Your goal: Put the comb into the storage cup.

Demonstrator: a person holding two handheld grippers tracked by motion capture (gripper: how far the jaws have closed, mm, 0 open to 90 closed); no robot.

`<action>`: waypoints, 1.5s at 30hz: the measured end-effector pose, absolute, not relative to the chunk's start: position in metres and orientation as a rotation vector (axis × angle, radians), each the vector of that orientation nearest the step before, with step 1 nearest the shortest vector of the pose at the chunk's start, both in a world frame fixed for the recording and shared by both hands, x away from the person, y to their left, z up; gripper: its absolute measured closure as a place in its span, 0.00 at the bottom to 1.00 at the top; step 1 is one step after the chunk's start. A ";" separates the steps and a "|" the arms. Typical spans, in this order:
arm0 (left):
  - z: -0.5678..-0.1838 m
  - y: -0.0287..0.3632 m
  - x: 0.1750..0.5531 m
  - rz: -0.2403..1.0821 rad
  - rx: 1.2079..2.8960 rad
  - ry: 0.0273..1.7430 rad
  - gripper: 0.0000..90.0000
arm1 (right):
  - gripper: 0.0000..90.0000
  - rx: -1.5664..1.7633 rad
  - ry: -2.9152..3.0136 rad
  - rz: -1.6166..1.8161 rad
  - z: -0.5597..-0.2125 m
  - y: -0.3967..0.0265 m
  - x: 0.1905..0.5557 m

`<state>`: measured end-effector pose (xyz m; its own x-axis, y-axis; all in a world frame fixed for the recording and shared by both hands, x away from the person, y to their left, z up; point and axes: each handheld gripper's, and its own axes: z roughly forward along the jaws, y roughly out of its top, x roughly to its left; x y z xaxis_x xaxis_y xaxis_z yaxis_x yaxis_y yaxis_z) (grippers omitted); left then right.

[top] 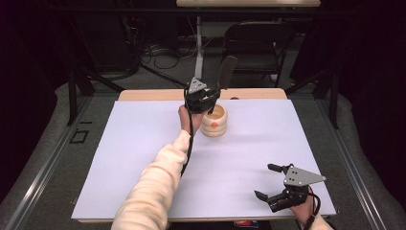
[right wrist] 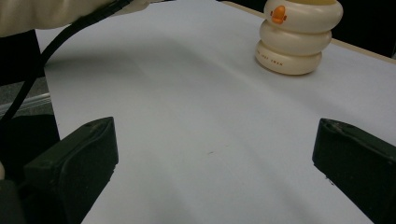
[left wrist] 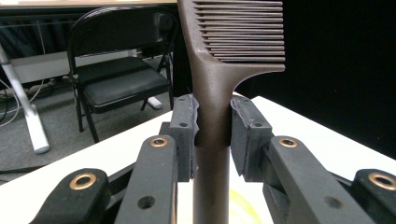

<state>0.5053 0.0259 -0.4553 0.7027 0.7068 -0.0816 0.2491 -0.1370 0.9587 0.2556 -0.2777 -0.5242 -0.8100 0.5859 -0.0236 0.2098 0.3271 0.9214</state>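
A: Comb (left wrist: pixel 215 93), dark brown. Held upright in the left tongs (left wrist: pixel 212 135), handle clamped between the two pads, teeth at the top pointing to the right in the left gripper view.

B: Position over the table (top: pixel 143 143)?

A: High view puts the left tongs (top: pixel 203 96) raised at the far middle of the white sheet, the comb (top: pixel 227 71) sticking up above them. Just below and beside them stands a cream holder (top: pixel 214 120), ringed like stacked rolls, open at the top, small orange mark on its side.

B: Comb touching the holder?

A: Cannot tell. In the left gripper view the handle runs down out of the bottom edge, with a pale yellowish patch behind it.

B: Right side?

A: Right tongs (top: pixel 269 181) near the front right corner of the sheet, low, jaws spread wide, nothing between them. Their own view shows bare white sheet between the two black jaws and the cream holder (right wrist: pixel 296 37) well apart at upper right.

B: Anything else?

A: Cream sleeve (top: pixel 153 191) reaching forward from bottom centre, black cable (top: pixel 190 139) trailing along it. A black folding chair (left wrist: pixel 116 60) on grey floor beyond the table's far edge.
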 end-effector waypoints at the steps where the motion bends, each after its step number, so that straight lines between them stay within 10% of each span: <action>1: -0.456 0.026 0.506 0.473 1.708 0.774 0.81 | 0.00 0.709 2.245 1.479 -0.524 -0.278 0.256; 45: -0.482 0.023 0.515 0.450 1.783 0.792 0.80 | 0.00 0.705 2.239 1.480 -0.524 -0.279 0.256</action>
<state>0.5145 0.0227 -0.4825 0.7068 0.7034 -0.0754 0.2953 -0.1964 0.9350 0.2558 -0.2785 -0.5239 -0.8088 0.5875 -0.0269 0.2054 0.3250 0.9231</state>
